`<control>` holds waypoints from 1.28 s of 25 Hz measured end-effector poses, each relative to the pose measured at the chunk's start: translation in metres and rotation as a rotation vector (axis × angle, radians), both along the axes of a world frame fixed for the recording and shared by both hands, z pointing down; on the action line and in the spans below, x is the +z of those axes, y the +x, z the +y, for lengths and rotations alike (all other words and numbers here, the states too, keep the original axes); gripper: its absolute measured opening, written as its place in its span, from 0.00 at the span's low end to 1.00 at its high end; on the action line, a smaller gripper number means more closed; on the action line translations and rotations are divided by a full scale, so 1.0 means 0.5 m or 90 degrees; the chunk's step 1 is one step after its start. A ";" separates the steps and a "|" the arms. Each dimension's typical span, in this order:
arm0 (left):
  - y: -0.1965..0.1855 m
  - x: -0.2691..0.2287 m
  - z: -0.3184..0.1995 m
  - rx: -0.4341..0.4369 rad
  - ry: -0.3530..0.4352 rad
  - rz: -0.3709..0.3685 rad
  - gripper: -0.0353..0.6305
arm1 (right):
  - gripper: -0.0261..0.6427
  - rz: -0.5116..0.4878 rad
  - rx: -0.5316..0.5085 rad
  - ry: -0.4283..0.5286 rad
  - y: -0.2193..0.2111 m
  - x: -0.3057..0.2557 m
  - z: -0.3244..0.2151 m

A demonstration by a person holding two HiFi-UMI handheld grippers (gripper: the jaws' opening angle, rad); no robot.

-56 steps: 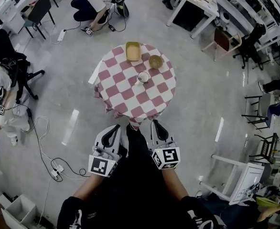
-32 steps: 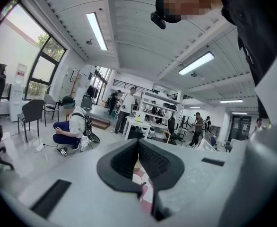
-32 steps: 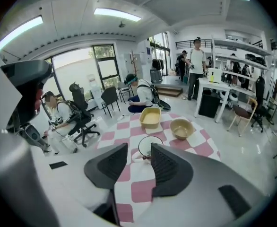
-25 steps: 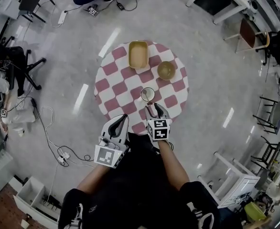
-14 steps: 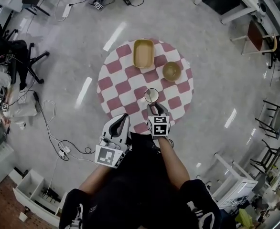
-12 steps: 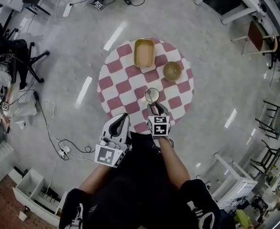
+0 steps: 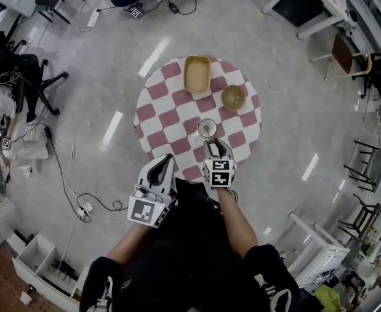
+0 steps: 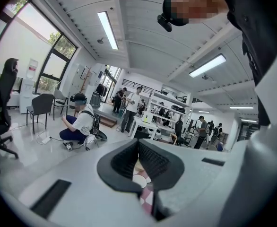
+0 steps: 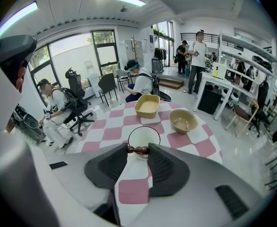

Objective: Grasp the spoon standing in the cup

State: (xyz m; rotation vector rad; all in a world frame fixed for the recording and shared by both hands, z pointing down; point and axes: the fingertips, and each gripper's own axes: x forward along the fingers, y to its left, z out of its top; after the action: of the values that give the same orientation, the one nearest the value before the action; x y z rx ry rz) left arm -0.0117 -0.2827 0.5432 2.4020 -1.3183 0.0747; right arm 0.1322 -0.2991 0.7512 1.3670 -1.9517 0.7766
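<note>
- Head view: left gripper hangs off the near-left edge of the table, well apart from the cup. Left arm is bent and tucked by the body.
- Left gripper view: its jaws meet at the tips with nothing between them. Only a sliver of table shows through the slot behind the tips.
- Right gripper is by far the nearer one. It reaches over the table's near edge and points away from the person, straight at the cup, tips at the near rim.
- Spoon stands in the cup. Its long axis looks roughly upright, and its dark beaded handle end is up at the near rim, dead ahead of the right gripper.
- Right jaws are set fairly wide and pinch that handle end. It spans the gap from pad to pad, and both tips look in contact.
- Right forearm is stretched forward, marker cube facing up.
- My read: the spoon needs to come out along its own axis, or the cup may tip.
- Tan tray and bowl sit beyond the cup, clear of the path.
</note>
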 end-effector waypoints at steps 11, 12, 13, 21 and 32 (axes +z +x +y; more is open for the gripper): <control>-0.065 -0.075 0.156 0.019 0.068 0.009 0.07 | 0.27 -0.015 0.018 0.123 -0.041 -0.172 0.111; -0.073 -0.081 0.178 0.025 0.074 0.010 0.07 | 0.27 -0.019 0.024 0.136 -0.046 -0.194 0.131; -0.079 -0.087 0.199 0.031 0.082 0.013 0.07 | 0.27 -0.021 0.031 0.150 -0.049 -0.215 0.152; -0.104 -0.109 0.345 0.063 0.102 0.031 0.07 | 0.27 -0.037 0.055 0.213 -0.080 -0.329 0.344; -0.054 -0.118 0.471 0.083 0.121 0.032 0.07 | 0.27 -0.064 0.043 0.254 -0.060 -0.391 0.505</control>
State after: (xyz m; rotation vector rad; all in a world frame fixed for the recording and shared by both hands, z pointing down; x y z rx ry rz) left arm -0.0387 -0.0470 0.4840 2.6294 -1.1937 -0.0783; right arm 0.1021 -0.0465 0.5557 1.6584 -2.2342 0.5097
